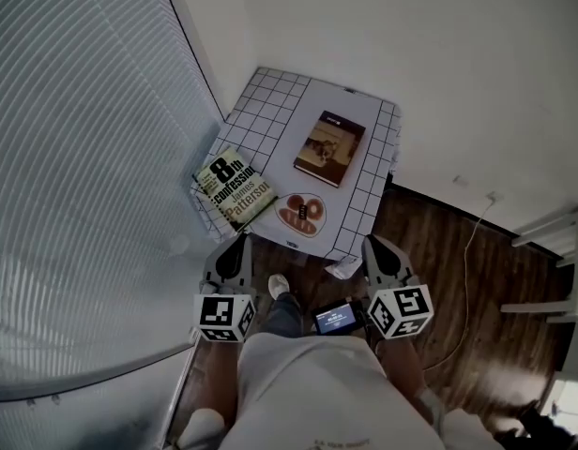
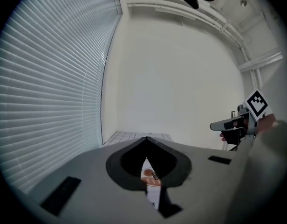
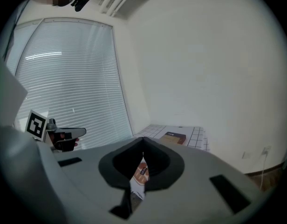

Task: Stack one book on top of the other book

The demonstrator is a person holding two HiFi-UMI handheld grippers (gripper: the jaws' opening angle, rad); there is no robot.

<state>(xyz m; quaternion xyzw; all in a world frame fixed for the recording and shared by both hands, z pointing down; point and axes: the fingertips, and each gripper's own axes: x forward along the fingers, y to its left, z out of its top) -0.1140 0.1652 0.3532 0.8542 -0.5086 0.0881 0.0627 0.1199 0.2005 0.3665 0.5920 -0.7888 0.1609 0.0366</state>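
Ahead of left gripper [image 1: 237, 245], green book [image 1: 234, 188]

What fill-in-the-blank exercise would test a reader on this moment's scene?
The table bears ____ books. The brown book lies ____ from the Patterson book, not stacked on it. The left gripper and the right gripper both have their jaws ____, holding nothing.
Missing words: two; apart; shut.

Dim, bluish window light; fisheye-warped, perhaps slightly soft.
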